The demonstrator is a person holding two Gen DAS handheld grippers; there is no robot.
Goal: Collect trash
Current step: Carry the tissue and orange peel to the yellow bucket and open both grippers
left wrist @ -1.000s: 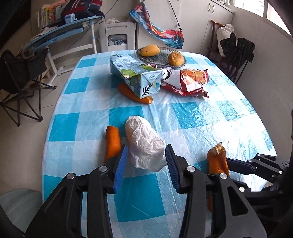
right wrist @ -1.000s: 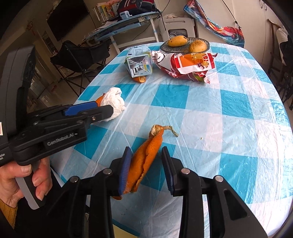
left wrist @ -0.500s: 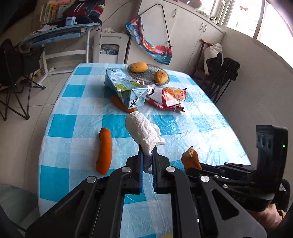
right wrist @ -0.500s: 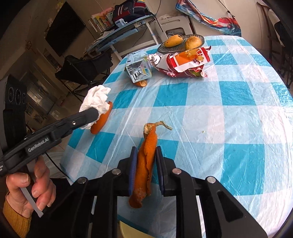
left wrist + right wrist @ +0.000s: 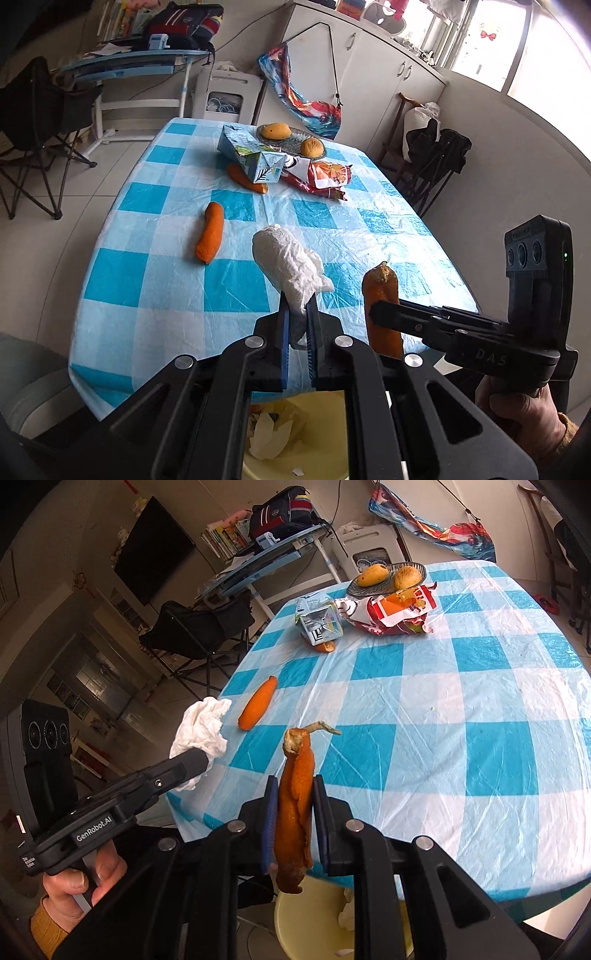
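Checked blue-and-white tablecloth (image 5: pixel 236 284) is noted beneath both tools. Left gripper (image 5: pixel 295 325) is clamped on a crumpled white tissue (image 5: pixel 288 266), judged light and soft; its pinched lower end is held. Right gripper (image 5: pixel 293 812) is clamped mid-length on an orange peel (image 5: pixel 295 797), judged limp and possibly slippery. Both items are held clear of the table, above a yellow bin (image 5: pixel 295 435).

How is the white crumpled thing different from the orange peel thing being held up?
The white wad is puffy, crumpled plastic or paper; the orange peel is long, flat and has a dried stem. The left gripper pinches the wad; the right gripper pinches the peel. Both are lifted off the table above a yellowish bin.
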